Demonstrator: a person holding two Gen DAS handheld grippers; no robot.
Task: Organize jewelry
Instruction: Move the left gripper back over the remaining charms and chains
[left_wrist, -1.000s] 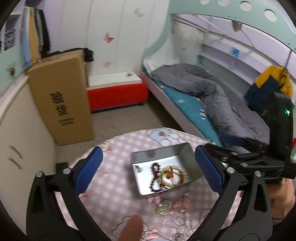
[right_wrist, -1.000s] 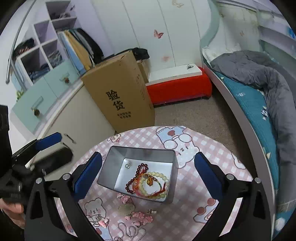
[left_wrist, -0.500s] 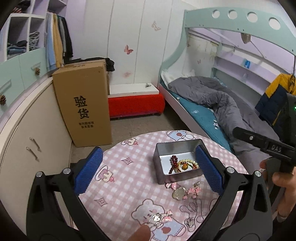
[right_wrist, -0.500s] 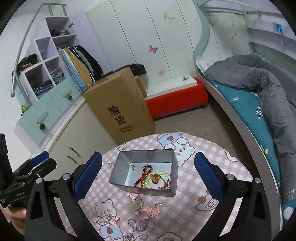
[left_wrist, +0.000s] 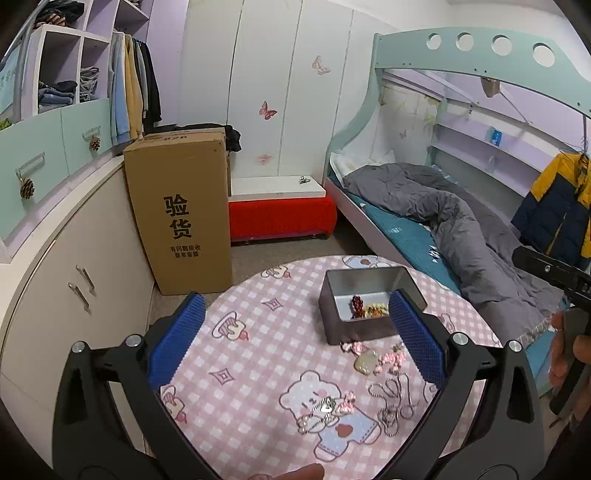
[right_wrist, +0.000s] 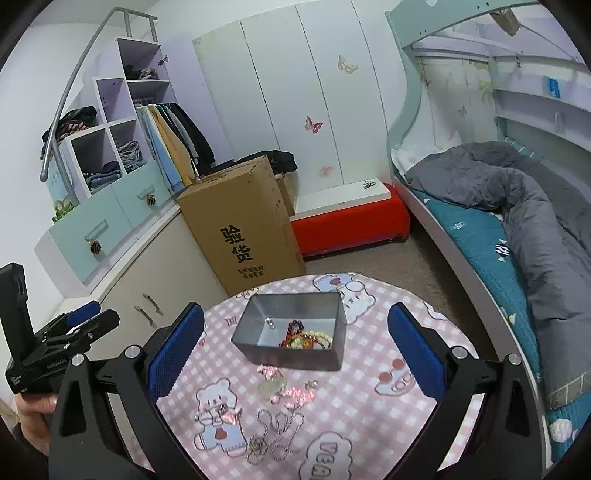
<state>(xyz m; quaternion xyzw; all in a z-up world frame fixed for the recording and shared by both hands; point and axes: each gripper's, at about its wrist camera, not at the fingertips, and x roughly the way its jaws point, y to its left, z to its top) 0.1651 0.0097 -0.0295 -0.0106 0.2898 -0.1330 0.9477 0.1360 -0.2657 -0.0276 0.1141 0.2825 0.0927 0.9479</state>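
Tongs (right_wrist: 295, 350) (agape) hover above tin (right_wrist: 295, 360); empty.

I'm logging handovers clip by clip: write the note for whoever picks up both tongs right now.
Left tongs: open, empty, held above the table.
Right tongs: open, empty, also raised.
Grey rectangular metal tin stands on the pink checked tablecloth.
Done: dark red bead bracelet and pale bead bracelet lie in the tin, with a small silver piece.
Left: silver ball-chain necklace, pale oval pendant, pink charm pieces and a silver charm lie loose in front of the tin.
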